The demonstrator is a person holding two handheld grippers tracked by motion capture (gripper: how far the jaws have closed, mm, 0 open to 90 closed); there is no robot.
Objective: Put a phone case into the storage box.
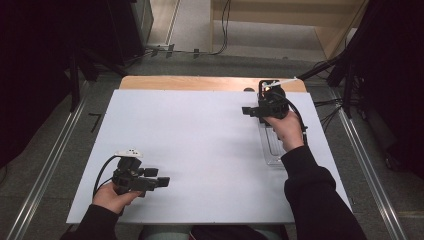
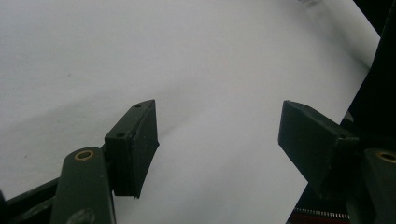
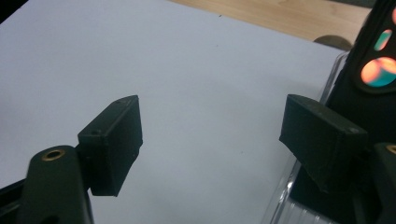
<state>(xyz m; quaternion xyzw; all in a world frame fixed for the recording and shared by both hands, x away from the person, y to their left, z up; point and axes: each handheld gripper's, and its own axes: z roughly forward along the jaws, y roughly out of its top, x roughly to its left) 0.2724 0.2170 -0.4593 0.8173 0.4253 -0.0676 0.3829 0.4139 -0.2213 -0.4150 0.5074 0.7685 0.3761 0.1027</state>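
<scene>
1. Work surface: a white board [image 1: 200, 150] covers a wooden table [image 1: 200, 82]; the wood shows along the far edge.
2. Left gripper [image 2: 217, 140]: its jaws stand wide apart with nothing between them. In the high view it sits at the near left of the board [image 1: 161, 181], held in the left hand [image 1: 112, 197], pointing toward the middle, with bare white surface ahead of it.
3. Right gripper [image 3: 212, 140]: its jaws are likewise spread, holding nothing. In the high view it is at the far right of the board [image 1: 248, 111], held in the right hand [image 1: 289, 131].
4. Object in hand: a clear plastic tray [image 1: 272, 150] lies along the right side of the board, under and just beside the right hand. In the right gripper view its ridged transparent rim [image 3: 280, 200] appears at lower right, and a black object with orange and teal patches [image 3: 378, 60] stands beside the right jaw; what it is cannot be told.
5. Progress, as judged: neither gripper grips or touches the tray. The work appears to be at its start; approach, grasp and any placement remain outstanding.
</scene>
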